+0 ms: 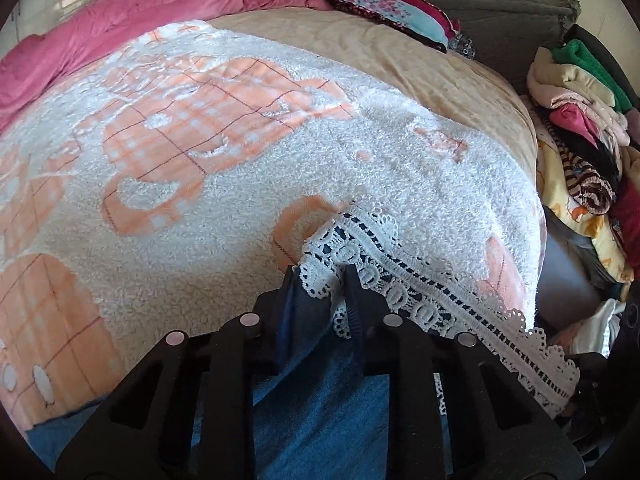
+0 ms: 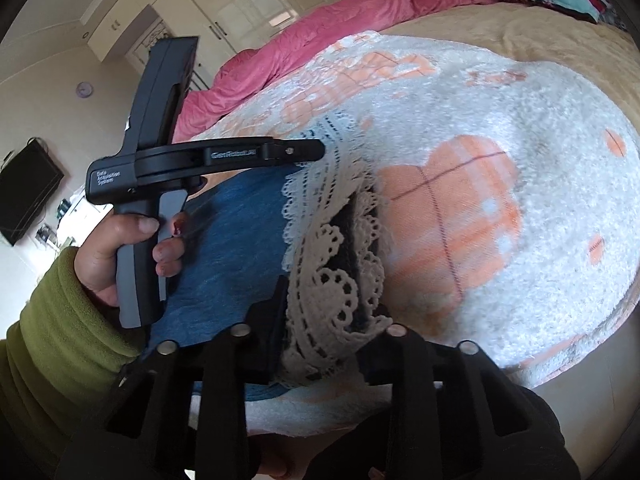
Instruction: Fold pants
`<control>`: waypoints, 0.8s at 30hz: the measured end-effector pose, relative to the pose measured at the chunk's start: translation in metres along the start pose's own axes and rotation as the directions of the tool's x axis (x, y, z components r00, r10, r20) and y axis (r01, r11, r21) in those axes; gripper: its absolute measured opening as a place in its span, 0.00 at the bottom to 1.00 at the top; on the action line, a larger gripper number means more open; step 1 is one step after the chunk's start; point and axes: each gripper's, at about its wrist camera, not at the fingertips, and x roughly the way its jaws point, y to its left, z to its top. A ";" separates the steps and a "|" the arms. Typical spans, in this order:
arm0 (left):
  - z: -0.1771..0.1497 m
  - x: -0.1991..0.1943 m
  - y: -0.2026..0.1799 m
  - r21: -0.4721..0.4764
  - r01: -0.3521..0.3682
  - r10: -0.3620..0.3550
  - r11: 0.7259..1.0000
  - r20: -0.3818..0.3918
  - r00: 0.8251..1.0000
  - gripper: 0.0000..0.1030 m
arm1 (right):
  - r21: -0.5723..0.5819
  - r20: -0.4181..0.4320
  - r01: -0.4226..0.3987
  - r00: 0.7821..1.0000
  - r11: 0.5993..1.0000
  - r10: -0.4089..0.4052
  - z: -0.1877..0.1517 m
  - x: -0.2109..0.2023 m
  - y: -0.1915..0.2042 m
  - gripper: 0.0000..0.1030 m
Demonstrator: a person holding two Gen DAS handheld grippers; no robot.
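Both grippers clamp the lace hem of one pair of blue pants.
Left gripper [image 1: 320, 276] and right gripper [image 2: 332, 280] each have two black fingers pinched on the white lace trim [image 1: 400, 276] of the pants [image 2: 232, 240], which lie on the fleecy blanket [image 1: 240, 200] covering the bed [image 1: 460, 80]; one hand [image 2: 120, 256] shows.

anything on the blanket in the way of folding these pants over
Nothing visible. Both the left gripper and the right gripper are already shut on the lace hem of the blue pants, and the white and orange blanket beyond lies bare.
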 end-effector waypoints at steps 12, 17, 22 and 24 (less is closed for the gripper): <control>-0.015 -0.076 0.045 -0.167 0.174 -0.143 0.970 0.182 0.973 0.11 | -0.199 0.052 -0.072 0.995 0.977 0.084 0.015 -0.008 0.071 0.19; -0.041 -0.113 0.081 -0.242 0.170 -0.113 0.955 0.229 0.967 0.11 | -0.293 0.006 -0.124 0.991 0.948 0.131 0.016 0.011 0.115 0.19; -0.075 -0.128 0.116 -0.314 0.138 -0.070 0.939 0.219 0.973 0.13 | -0.369 -0.069 -0.139 0.990 0.919 0.122 0.006 0.047 0.152 0.19; -0.092 -0.133 0.131 -0.365 0.142 -0.064 0.920 0.216 0.974 0.15 | -0.405 -0.105 -0.133 0.990 0.905 0.099 -0.002 0.063 0.165 0.19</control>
